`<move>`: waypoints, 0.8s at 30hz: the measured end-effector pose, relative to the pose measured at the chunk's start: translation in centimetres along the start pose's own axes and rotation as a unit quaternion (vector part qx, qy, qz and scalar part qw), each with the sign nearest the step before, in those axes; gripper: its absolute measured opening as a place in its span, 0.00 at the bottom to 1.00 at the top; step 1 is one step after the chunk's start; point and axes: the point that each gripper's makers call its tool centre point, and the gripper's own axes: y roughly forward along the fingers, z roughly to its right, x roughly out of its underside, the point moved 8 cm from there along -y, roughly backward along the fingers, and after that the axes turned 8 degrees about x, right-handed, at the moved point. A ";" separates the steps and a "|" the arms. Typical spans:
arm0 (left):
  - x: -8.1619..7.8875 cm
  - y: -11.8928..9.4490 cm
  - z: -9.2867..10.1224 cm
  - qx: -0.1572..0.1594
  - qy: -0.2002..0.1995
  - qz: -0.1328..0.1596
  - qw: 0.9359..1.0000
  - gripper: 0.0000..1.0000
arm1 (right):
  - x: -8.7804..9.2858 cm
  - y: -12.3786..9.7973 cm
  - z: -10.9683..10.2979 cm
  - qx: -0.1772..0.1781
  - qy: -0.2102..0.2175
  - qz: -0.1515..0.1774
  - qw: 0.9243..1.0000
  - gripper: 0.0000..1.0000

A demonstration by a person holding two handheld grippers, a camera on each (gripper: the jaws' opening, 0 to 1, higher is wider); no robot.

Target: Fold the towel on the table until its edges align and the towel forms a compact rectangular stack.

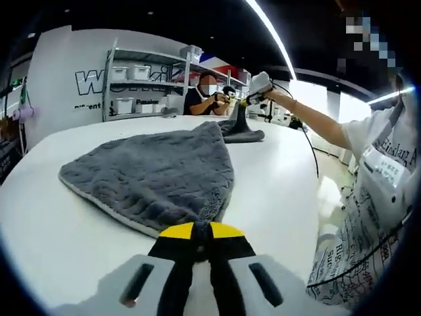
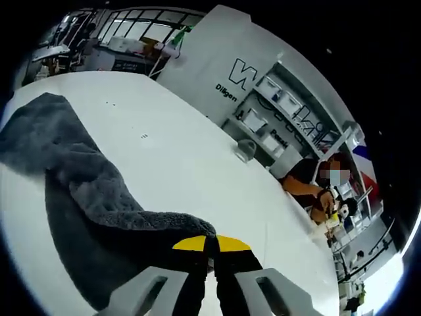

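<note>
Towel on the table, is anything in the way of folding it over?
Nothing visible. The towel lies on bare white table, and both the left gripper and right gripper already pinch its corners.

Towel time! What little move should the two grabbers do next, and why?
Probably lift both corners and carry them across to the far edge. The left gripper looks shut on the near corner of the grey towel, and the right gripper looks shut on another corner. The towel lies rumpled and tapered on the white table, its edges not yet lined up.
</note>
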 end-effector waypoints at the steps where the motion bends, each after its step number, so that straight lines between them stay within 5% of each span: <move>1: 0.0 0.0 0.0 0.001 -0.003 0.001 1.000 0.06 | 0.0 0.0 0.0 0.000 0.000 0.000 1.000 0.03; 7: -1.4 -0.3 -0.8 -0.007 0.008 0.009 1.000 0.05 | -0.6 -0.9 0.6 0.012 -0.005 0.007 1.000 0.03; 13: -7.1 -3.1 -5.4 -0.076 0.072 0.040 0.994 0.05 | -1.6 -2.8 2.2 0.033 -0.014 0.016 0.999 0.03; 24: -15.2 -5.4 -11.8 -0.104 0.110 0.052 0.987 0.05 | -3.0 -5.4 4.5 0.059 -0.027 0.025 0.998 0.03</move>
